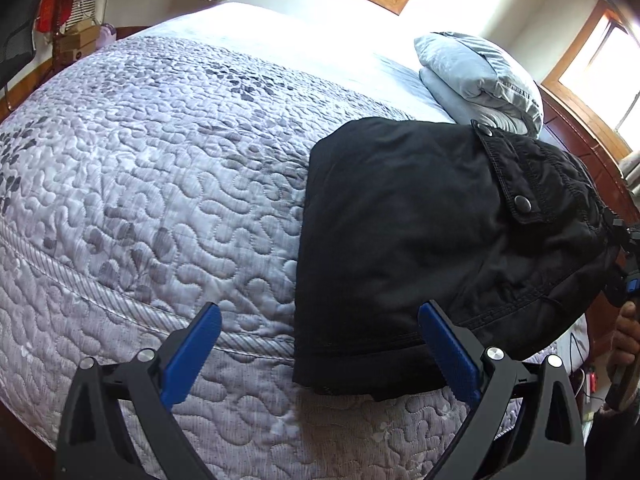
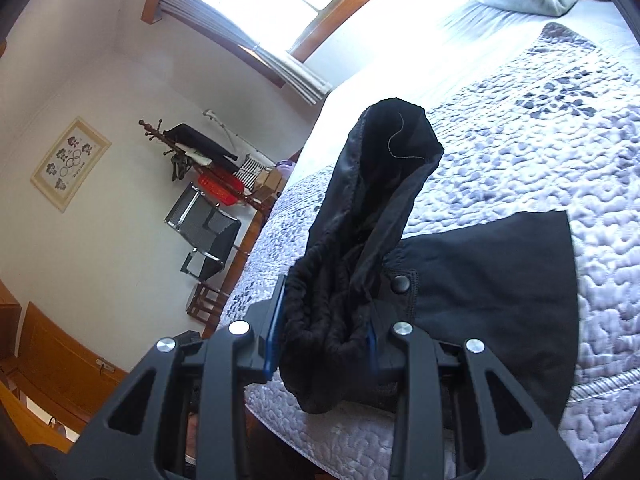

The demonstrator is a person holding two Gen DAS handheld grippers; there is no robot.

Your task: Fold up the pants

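Black pants (image 1: pixel 420 232) lie folded on the quilted bed near its front edge, a snap-button pocket flap on top. My left gripper (image 1: pixel 320 344) hovers open above the fold's near left corner, its blue pads wide apart and holding nothing. In the right wrist view my right gripper (image 2: pixel 324 332) is shut on the bunched elastic waistband of the pants (image 2: pixel 360 216), lifted off the bed so the fabric stands up in a peak. The rest of the pants (image 2: pixel 500 288) stays flat on the quilt. The right gripper (image 1: pixel 624 276) shows at the left wrist view's right edge with a hand below it.
The grey quilted bedspread (image 1: pixel 160 168) covers the bed. A folded grey duvet and pillow (image 1: pixel 480 80) sit at the far side. A wooden headboard (image 1: pixel 588 160) is on the right. A chair (image 2: pixel 208 236) and a coat rack (image 2: pixel 192 156) stand by the wall beyond the bed.
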